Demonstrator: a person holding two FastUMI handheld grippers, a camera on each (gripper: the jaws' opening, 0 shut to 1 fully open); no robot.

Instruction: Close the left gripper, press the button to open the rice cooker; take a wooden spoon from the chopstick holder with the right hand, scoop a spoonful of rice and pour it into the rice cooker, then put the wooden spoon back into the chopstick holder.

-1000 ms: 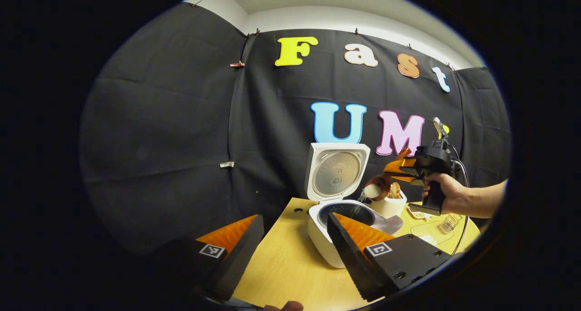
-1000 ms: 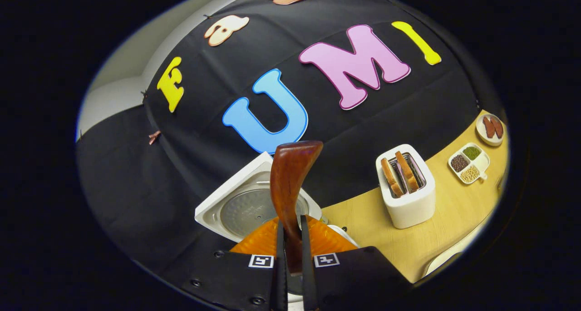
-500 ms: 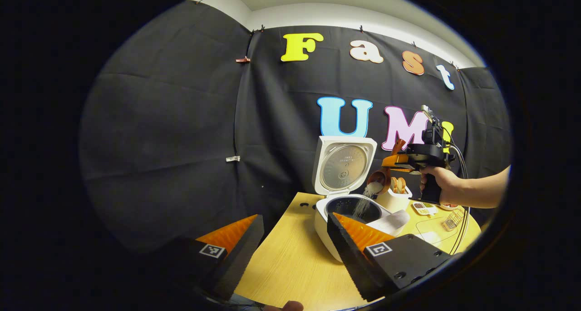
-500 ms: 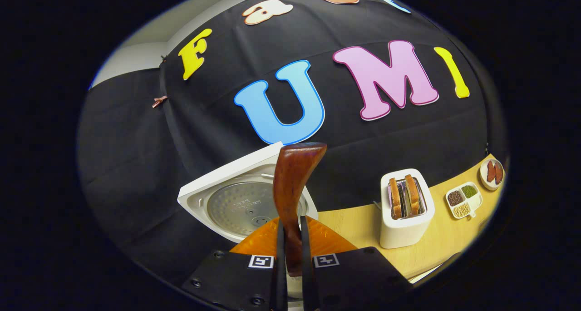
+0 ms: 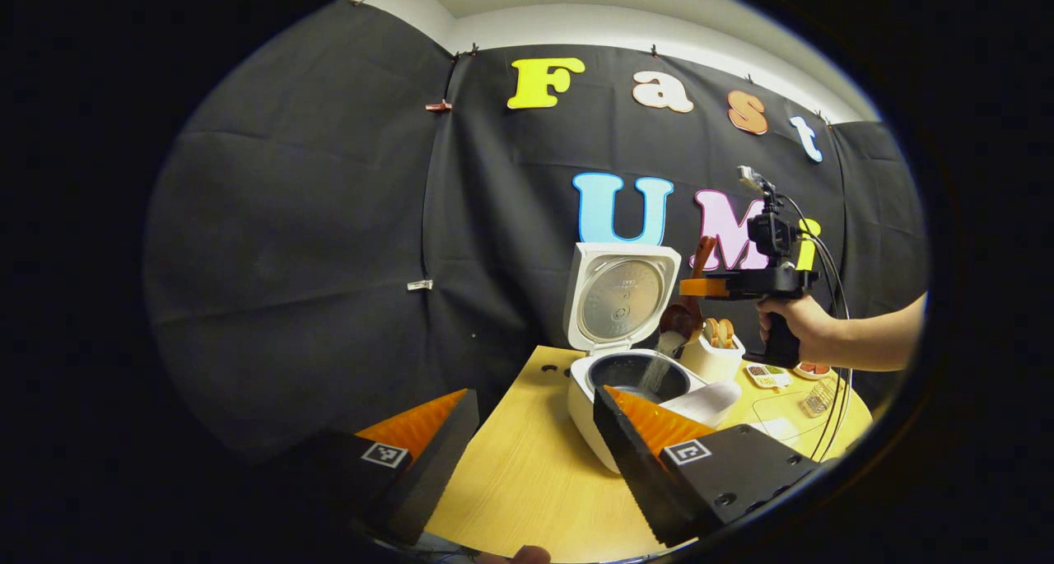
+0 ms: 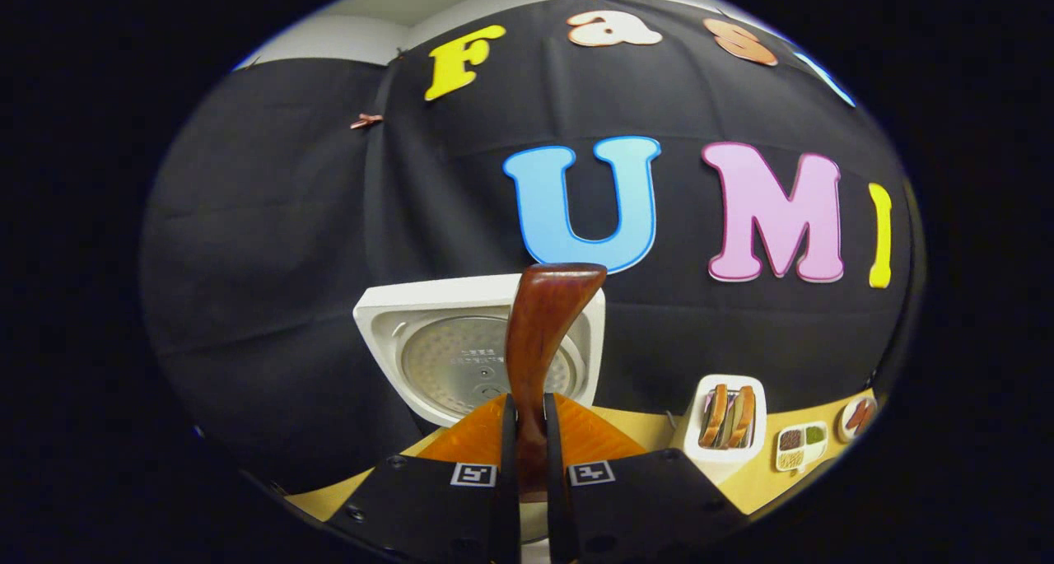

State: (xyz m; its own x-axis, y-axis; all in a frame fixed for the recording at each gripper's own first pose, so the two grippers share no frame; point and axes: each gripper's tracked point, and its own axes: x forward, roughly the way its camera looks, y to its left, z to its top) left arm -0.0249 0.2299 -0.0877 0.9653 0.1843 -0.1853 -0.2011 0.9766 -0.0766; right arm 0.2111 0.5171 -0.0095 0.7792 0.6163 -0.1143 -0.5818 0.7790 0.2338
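Observation:
The white rice cooker (image 5: pixel 605 395) stands on the wooden table with its lid (image 5: pixel 622 296) raised. In the left gripper view, a hand holds my right gripper (image 5: pixel 693 287) above and to the right of the pot. It is shut on the wooden spoon (image 5: pixel 682 317), whose bowl tips down over the pot. A thin stream of rice (image 5: pixel 656 371) falls into the pot. In the right gripper view, my right gripper (image 6: pixel 527 449) clamps the spoon handle (image 6: pixel 539 333), in front of the lid (image 6: pixel 461 358). My left gripper (image 5: pixel 535 432) hangs open in front of the cooker, holding nothing.
A white toaster (image 5: pixel 712 354) (image 6: pixel 725 420) with bread slices stands right of the cooker. Behind it are a small divided dish of beans (image 6: pixel 795 449) and a plate (image 6: pixel 856 416). A white rounded object (image 5: pixel 710 399) lies by the cooker, and a small clear holder (image 5: pixel 819 395) sits at the right.
My right gripper has risen and rolled level, tipping the spoon bowl further down. Rice keeps pouring into the pot. The left gripper stays open, its view having tilted down slightly.

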